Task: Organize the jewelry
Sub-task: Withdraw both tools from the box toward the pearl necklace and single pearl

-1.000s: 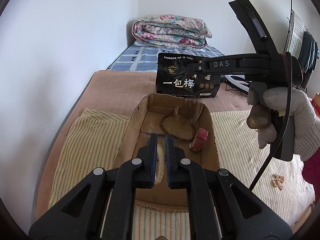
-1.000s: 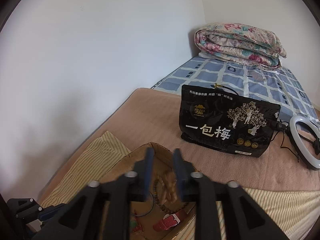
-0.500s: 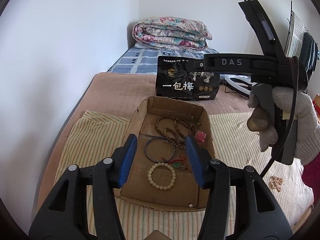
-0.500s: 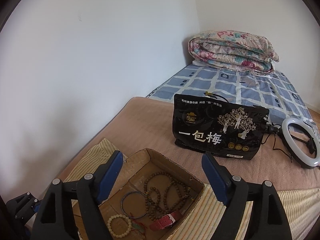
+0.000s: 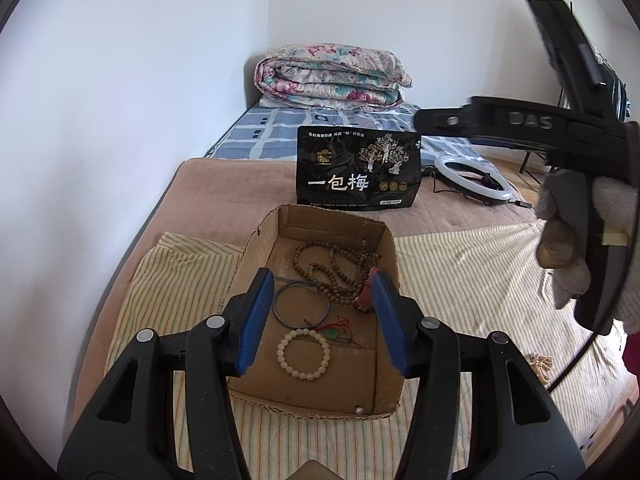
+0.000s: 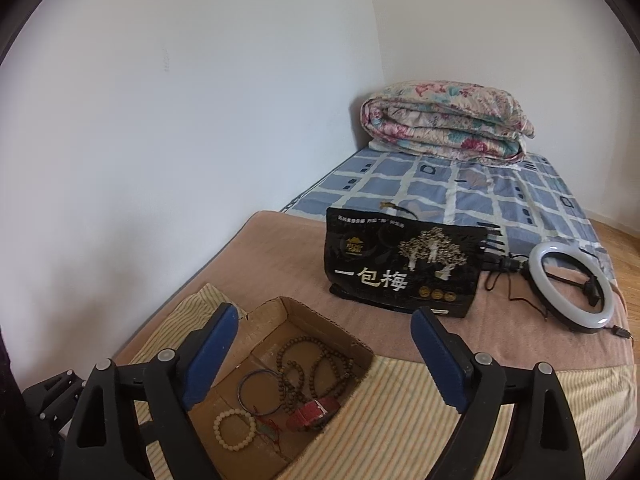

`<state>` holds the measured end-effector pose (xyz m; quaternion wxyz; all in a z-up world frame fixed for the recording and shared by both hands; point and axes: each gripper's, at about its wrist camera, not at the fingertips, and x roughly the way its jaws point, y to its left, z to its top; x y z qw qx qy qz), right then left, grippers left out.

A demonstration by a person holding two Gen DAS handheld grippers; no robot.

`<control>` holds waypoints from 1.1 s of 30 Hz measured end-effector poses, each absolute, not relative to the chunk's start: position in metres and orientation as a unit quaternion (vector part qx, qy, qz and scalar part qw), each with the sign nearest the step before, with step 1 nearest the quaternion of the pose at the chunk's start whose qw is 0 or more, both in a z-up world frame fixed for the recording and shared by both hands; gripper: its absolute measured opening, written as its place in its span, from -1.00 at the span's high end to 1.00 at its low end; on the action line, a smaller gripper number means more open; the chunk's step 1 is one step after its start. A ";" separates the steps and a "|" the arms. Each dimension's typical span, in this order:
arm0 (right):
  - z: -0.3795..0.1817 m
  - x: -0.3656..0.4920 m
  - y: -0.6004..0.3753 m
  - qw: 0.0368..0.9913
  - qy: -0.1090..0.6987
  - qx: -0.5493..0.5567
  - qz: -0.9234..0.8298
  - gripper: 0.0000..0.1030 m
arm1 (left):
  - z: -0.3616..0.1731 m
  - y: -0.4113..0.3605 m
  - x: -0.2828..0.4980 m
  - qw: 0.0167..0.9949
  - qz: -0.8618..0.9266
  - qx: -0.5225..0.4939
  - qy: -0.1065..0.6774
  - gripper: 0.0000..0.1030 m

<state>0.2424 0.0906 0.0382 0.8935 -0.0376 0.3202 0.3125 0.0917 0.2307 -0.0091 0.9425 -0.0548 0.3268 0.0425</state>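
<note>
1. Currently both grippers are spread wide with nothing between the pads: left gripper (image 5: 320,316) hangs over the cardboard box (image 5: 256,248), right gripper (image 6: 324,356) sits higher and off to the box's right side, held in a gloved hand (image 5: 576,248).
2. Jewelry in the box: long wooden bead necklace (image 5: 336,268) at the far end, red watch (image 6: 314,416) against the right wall, thin blue bangle (image 5: 302,306) mid-floor, green pendant on a red cord (image 5: 332,333) beside it, white bead bracelet (image 5: 304,354) nearest the camera.
3. One small pale bead (image 5: 359,410) lies loose in the near right corner of the box.
4. Judgement: the step in hand looks like fetching the next piece. A small beaded piece (image 5: 540,362) lies on the striped cloth (image 5: 460,264), well to the right of the box, nearer the right gripper.
5. Do it well: come down from above with the jaws straddling the beads, and close on the strand, not on the cloth.
6. Risk: pads snag the cloth and drag it, shifting the box. Keep the tips just off the fabric before closing.
7. Drop zone: bare floor at the near right of the box, away from the necklace coil, to avoid tangling.
8. Release low, so beads don't bounce out over the shallow wall.
</note>
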 end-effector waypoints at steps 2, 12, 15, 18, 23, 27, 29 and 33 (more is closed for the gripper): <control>0.047 0.235 0.076 0.899 0.311 -0.035 0.306 -0.87 | -0.007 0.228 0.091 0.943 0.040 -0.057 0.324 -0.02; 0.074 0.186 -0.010 0.921 0.282 -0.029 0.267 -0.99 | 0.007 0.203 0.093 0.947 0.011 -0.065 0.313 -0.02; 0.074 0.169 -0.039 0.927 0.278 -0.025 0.251 -0.99 | 0.009 0.191 0.093 0.949 -0.001 -0.064 0.310 -0.01; 0.066 0.153 -0.066 0.929 0.285 -0.015 0.237 -0.99 | 0.009 0.177 0.096 0.947 -0.016 -0.065 0.313 -0.01; 0.036 0.124 -0.105 0.931 0.302 -0.009 0.205 -0.99 | 0.005 0.151 0.099 0.944 -0.039 -0.059 0.323 -0.02; 0.002 0.108 -0.128 0.924 0.335 -0.015 0.184 -0.99 | 0.001 0.134 0.102 0.942 -0.053 -0.054 0.328 -0.01; -0.018 0.103 -0.135 0.918 0.355 -0.020 0.174 -0.99 | -0.002 0.127 0.104 0.940 -0.059 -0.052 0.333 -0.01; -0.052 0.097 -0.146 0.908 0.387 -0.030 0.158 -0.99 | -0.010 0.117 0.111 0.934 -0.068 -0.057 0.345 -0.02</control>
